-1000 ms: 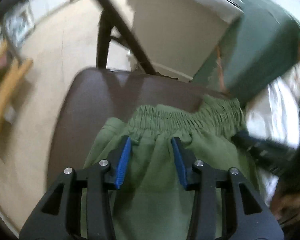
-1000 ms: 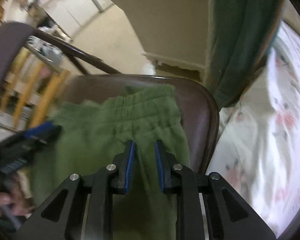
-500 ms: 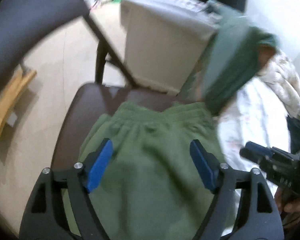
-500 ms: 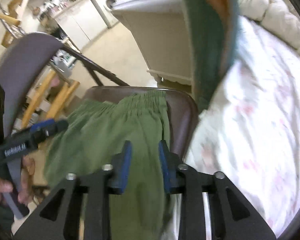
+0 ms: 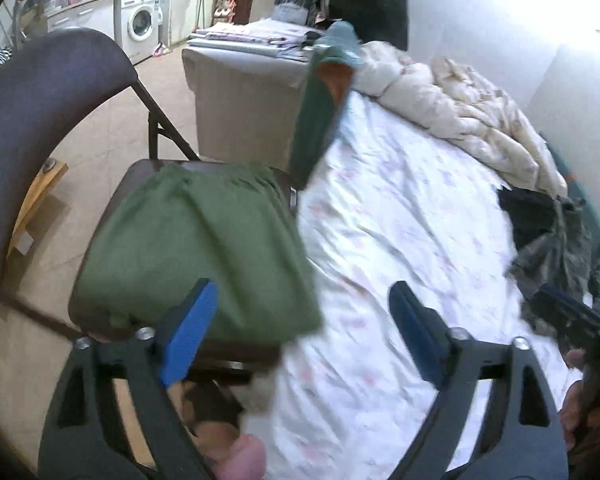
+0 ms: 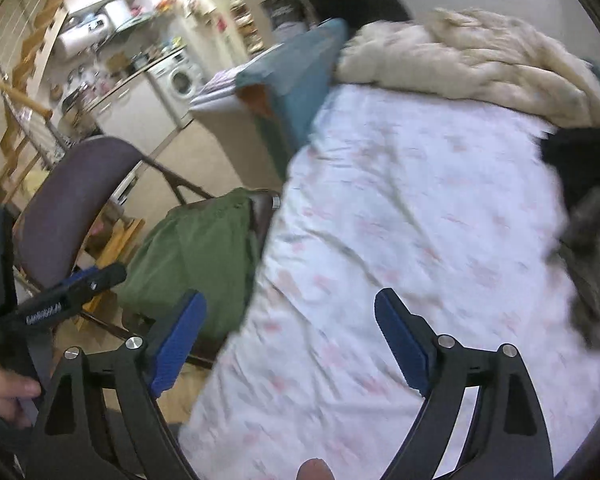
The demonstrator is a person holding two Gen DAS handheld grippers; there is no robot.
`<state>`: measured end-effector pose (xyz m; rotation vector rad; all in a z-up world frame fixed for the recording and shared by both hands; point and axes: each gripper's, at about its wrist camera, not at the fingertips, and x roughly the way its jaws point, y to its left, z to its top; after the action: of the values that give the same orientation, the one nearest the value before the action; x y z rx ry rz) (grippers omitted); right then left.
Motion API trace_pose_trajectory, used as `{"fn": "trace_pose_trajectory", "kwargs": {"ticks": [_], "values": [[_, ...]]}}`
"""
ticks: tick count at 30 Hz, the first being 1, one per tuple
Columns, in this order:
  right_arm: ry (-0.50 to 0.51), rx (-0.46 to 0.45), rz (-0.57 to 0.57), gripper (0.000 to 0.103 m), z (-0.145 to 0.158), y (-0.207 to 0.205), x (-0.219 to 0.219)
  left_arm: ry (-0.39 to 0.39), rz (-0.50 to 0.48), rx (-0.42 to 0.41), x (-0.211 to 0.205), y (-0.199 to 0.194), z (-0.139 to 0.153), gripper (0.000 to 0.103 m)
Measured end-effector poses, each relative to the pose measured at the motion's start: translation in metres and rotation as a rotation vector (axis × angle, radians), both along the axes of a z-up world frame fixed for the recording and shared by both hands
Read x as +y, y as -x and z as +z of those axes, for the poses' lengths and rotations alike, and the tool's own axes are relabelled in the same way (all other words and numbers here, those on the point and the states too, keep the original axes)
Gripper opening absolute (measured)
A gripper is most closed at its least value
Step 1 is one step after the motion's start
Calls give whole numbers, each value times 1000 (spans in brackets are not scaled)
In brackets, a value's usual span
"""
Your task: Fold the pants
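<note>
Folded green pants lie on the brown seat of a folding chair, waistband toward the far edge. My left gripper hangs above the chair's near edge and the bed, its jaws opening wide with nothing between them. In the right wrist view the pants sit at left on the chair. My right gripper hovers over the white flowered sheet, its jaws opening too, and holds nothing. The left gripper's fingers show at far left there.
A bed with a white flowered sheet fills the right side, with a cream duvet bunched at its far end. Dark clothes are piled at the bed's right edge. A teal headboard end and a beige cabinet stand behind the chair.
Both grippers let go of the green pants, opened wide, and pulled back and up from the chair toward the bed. The pants stayed folded on the seat.
</note>
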<state>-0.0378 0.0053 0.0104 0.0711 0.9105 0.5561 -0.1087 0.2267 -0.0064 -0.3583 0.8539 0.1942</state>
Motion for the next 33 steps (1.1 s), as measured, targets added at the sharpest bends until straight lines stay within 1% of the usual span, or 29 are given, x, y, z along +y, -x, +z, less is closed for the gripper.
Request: {"fn": "trace_pose_trajectory", "kwargs": {"ticks": [1, 2, 3, 5, 7, 9, 11, 15, 18, 19, 20, 21, 22, 24, 28, 33], "values": [[4, -5, -21, 95, 4, 10, -17, -6, 1, -14, -10, 9, 2, 96], [14, -11, -48, 99, 8, 23, -36, -22, -2, -29, -24, 20, 2, 97], [19, -14, -59, 99, 9, 26, -46, -40, -5, -39, -35, 27, 3, 97], [30, -40, -88, 100, 13, 47, -73, -71, -21, -49, -58, 40, 4, 98], [61, -74, -101, 100, 12, 62, -91, -76, -26, -62, -71, 46, 6, 98], [87, -116, -123, 100, 11, 80, -111, -60, -22, -87, -85, 59, 11, 103], [100, -143, -158, 100, 8, 96, -131, -58, -33, -115, -101, 68, 12, 103], [89, -163, -234, 103, -3, 114, -160, -136, -98, -165, -144, 71, 16, 103], [67, -193, -280, 103, -12, 125, -172, -172, -183, -205, -177, 72, 18, 103], [75, -211, -288, 103, -18, 130, -173, -196, -207, -208, -186, 71, 17, 103], [90, -215, -292, 103, -23, 131, -174, -231, -226, -203, -197, 71, 14, 103], [97, -210, -298, 103, -25, 131, -176, -248, -238, -198, -204, 71, 12, 103], [94, -206, -306, 103, -26, 131, -178, -256, -252, -196, -209, 71, 9, 103], [71, -214, -324, 103, -27, 128, -180, -248, -274, -199, -216, 70, 5, 103], [77, -206, -323, 103, -33, 123, -175, -268, -257, -209, -221, 66, 2, 103], [81, -206, -301, 103, -39, 123, -162, -216, -171, -186, -205, 64, -2, 103]]}}
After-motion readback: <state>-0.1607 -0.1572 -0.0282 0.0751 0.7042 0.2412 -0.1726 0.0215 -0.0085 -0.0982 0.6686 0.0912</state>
